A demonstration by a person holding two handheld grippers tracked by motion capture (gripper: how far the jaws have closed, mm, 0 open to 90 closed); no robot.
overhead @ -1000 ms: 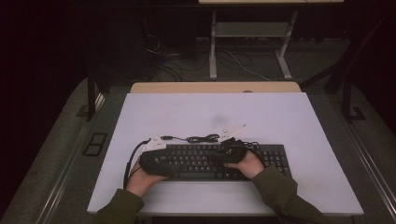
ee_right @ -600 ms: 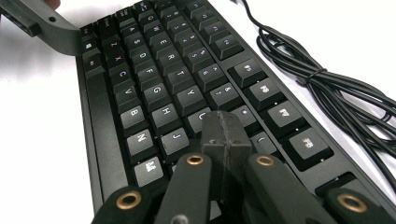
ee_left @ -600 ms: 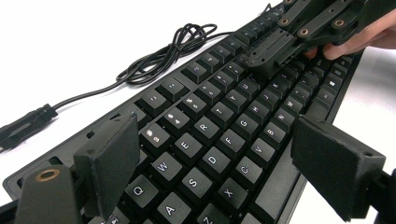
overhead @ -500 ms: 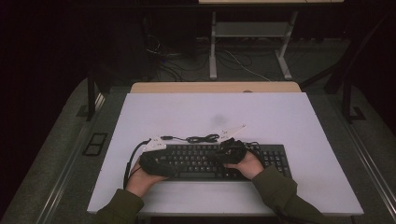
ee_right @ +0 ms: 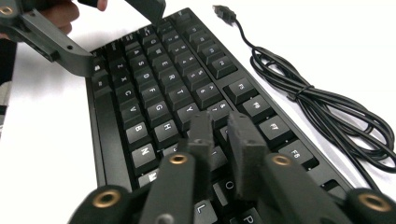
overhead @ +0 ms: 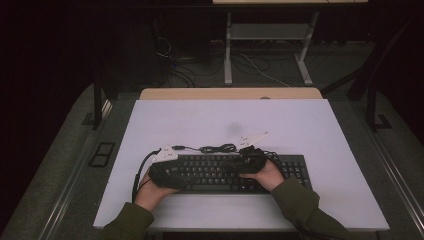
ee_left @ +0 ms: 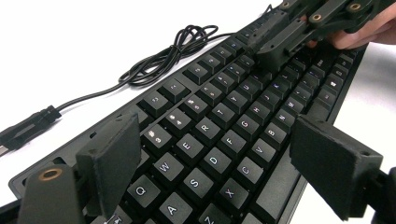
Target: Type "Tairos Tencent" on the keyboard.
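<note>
While the black keyboard (overhead: pixel 227 172) lies flat on the white worktop (overhead: pixel 310 125), low and centre in the high view, both grippers hover over its keys. The left gripper (ee_left: pixel 219 163) stands wide open above the letter keys at the keyboard's left end, clamping nothing. The right gripper (ee_right: pixel 219 126) points its tips at the middle keys; its jaws, nearly together with a narrow gap, have just been opening, with nothing between them. The coiled cable (overhead: pixel 217 148) lies just behind the keyboard, its plug (ee_right: pixel 225 13) loose on the worktop.

keyboard (ee_left: pixel 224 135) near end cut off, cable (ee_right: pixel 327 107) leaving frame
</note>
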